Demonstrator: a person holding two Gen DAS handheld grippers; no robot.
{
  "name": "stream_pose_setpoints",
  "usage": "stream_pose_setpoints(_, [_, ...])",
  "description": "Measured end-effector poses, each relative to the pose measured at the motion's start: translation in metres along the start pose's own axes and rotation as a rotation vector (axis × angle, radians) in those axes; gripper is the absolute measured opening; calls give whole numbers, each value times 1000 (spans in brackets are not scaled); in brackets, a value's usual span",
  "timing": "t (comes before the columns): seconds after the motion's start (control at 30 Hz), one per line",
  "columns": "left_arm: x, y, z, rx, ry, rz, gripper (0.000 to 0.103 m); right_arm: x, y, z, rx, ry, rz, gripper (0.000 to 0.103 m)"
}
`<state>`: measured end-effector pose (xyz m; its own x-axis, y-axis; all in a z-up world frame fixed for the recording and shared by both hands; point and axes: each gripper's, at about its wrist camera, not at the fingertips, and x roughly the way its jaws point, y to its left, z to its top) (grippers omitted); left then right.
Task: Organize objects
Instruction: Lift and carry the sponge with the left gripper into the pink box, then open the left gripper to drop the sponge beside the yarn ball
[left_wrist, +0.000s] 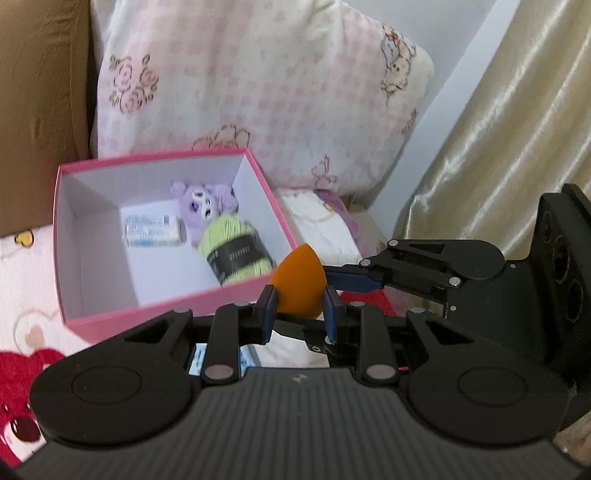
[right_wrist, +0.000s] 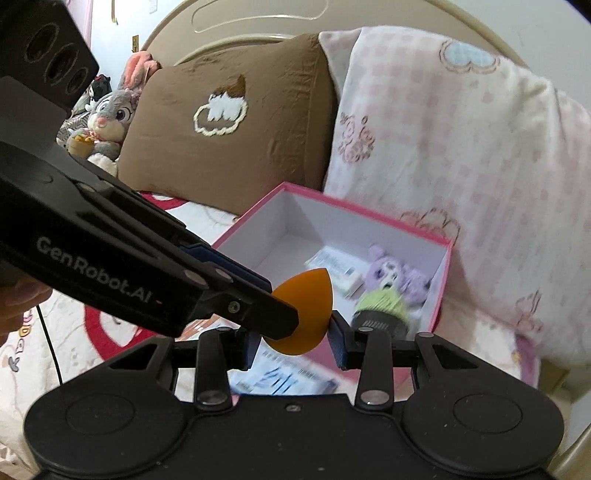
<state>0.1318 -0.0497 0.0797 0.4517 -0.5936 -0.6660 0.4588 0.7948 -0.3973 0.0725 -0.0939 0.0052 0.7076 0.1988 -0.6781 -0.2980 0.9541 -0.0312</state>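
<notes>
An orange teardrop sponge (left_wrist: 299, 284) is held in the air just off the near right corner of an open pink box (left_wrist: 177, 314). My left gripper (left_wrist: 300, 314) is shut on the sponge. My right gripper (right_wrist: 295, 345) has its fingers on either side of the same sponge (right_wrist: 304, 310), with a gap on the right side. The right gripper's fingers (left_wrist: 351, 275) reach in from the right in the left wrist view. The box (right_wrist: 441, 280) holds a purple plush (left_wrist: 203, 203), a green yarn skein (left_wrist: 236, 251) and a small white carton (left_wrist: 153, 230).
The box lies on a bed with a pink and red printed cover (left_wrist: 22, 354). A pink checked pillow (left_wrist: 258, 74) and a brown pillow (right_wrist: 229, 133) stand behind it. A grey rabbit plush (right_wrist: 109, 122) sits at far left. A blue-printed packet (right_wrist: 288, 380) lies under the grippers.
</notes>
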Motion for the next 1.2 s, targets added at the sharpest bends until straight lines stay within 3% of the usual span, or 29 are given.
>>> stream_pose_setpoints(0.13, [13,5,31,-49,-5,9,24,9,-18,21,8,11,-25,43])
stream_pose_setpoints(0.3, [26,13,57,-78,-47,3,25,24,-49,50,133,50,-22,43])
stream_pose_setpoints(0.53, [68,42,84,-149,-45,-44,25,60,-81,61,185,72,-55,44])
stream_pose_setpoints(0.7, [114,63,92,-234,-10,-69,27,99,-97,58,173,130,-109,44])
stream_pose_setpoints(0.93, [163,83,92,-266,10,-45,27,148,-107,50,108,196,-169,44])
stream_pose_setpoints(1.2, [192,108,88,-353,16,-73,27,183,-110,45,10,252,-201,45])
